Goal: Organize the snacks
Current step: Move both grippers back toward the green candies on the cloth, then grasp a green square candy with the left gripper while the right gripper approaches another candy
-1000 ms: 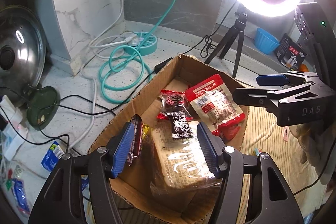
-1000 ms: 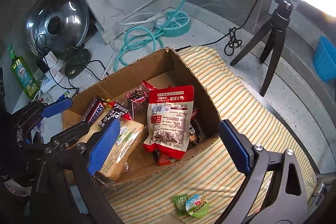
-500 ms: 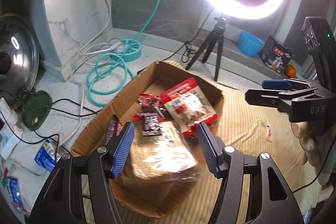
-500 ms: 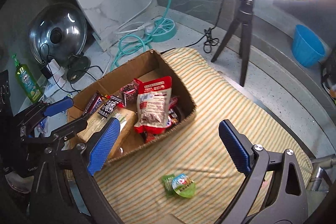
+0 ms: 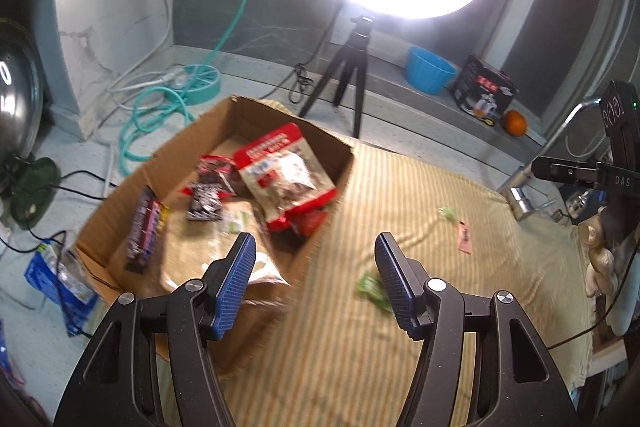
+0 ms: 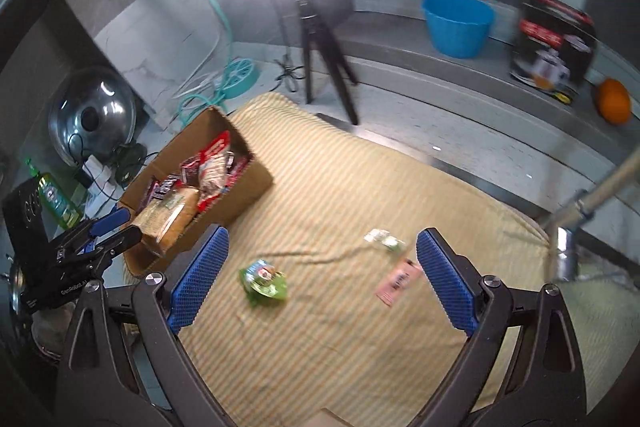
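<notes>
Both grippers were empty; left gripper [image 5: 314,279] had fingers spread with nothing between them, right gripper [image 6: 320,279] likewise spread wide over the striped cloth [image 6: 360,195]; cardboard box [image 5: 256,115] sat at the cloth's left edge, already holding a red snack pouch [image 5: 288,175], small dark wrappers and a wrapped block; three loose snacks lay on the cloth well apart from the box: green jelly cup [image 6: 264,277], pale green candy [image 6: 386,241], pink sachet [image 6: 400,281]; all looked light, crinkly, probably slippery; the cup seemed semi-rigid and best pinched across its sides; the flat sachet likely needed an edge pinch, since it lay flush on soft fabric.
</notes>
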`<state>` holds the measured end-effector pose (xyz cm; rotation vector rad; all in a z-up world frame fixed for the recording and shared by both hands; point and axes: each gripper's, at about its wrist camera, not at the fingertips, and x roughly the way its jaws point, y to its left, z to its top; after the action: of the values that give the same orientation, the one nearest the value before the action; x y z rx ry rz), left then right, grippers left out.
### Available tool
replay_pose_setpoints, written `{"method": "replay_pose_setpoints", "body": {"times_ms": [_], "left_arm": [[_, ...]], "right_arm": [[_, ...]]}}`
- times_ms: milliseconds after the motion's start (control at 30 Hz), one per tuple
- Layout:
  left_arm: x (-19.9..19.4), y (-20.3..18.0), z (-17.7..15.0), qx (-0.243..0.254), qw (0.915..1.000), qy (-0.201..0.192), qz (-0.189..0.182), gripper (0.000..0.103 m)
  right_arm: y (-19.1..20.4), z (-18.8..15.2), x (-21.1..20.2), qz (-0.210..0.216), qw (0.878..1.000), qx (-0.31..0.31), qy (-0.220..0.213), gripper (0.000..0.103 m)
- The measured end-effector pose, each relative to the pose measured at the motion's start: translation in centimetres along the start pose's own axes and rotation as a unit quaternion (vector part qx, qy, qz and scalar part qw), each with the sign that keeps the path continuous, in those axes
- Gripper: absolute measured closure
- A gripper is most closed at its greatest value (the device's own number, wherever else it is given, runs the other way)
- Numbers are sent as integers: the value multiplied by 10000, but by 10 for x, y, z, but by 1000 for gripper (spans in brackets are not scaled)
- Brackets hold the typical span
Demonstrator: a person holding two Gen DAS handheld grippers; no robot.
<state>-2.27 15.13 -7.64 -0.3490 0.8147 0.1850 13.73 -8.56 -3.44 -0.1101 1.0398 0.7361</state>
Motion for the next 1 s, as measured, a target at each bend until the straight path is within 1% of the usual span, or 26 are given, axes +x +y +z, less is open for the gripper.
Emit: {"method": "replay_pose_setpoints", "body": {"times_ms": [100, 200, 333, 433, 533, 600, 667, 700, 733, 833, 1000], "left_arm": [[1, -9, -9, 6, 9999, 68, -150, 41], [6, -19, -17, 19, 9995, 194, -260, 41], [12, -27, -28, 44, 9988, 347, -330, 42], [17, -32, -36, -1, 9983, 452, -381, 42], [21, -37, -46, -11, 9977, 555, -394, 44], [22, -39, -50, 2, 9976, 591, -368, 44], [23, -40, -54, -23, 9975, 618, -343, 44], [24, -40, -55, -33, 9975, 629, -331, 46], [25, -40, -57, -32, 9976, 636, -273, 48], [26, -39, -62, -103, 9977, 647, -172, 49], [25, -34, -69, -288, 9974, 657, -70, 49]], "right_arm": [[-24, -11, -12, -122, 9997, 184, -44, 6], [-44, -22, -15, -195, 9991, 377, -26, 6], [-62, -38, -10, -106, 9981, 596, 60, 6], [-60, -46, -2, 39, 9983, 547, 184, 6], [-44, -50, 12, 130, 9990, 259, 330, 7], [-32, -52, 20, 193, 9990, 39, 400, 9], [-16, -52, 31, 277, 9981, -201, 519, 20], [-9, -51, 37, 340, 9972, -307, 584, 23], [-1, -50, 44, 402, 9962, -416, 650, 28], [25, -49, 62, 501, 9923, -805, 796, 40], [68, -59, 94, 513, 9788, -1636, 1122, 40]]}}
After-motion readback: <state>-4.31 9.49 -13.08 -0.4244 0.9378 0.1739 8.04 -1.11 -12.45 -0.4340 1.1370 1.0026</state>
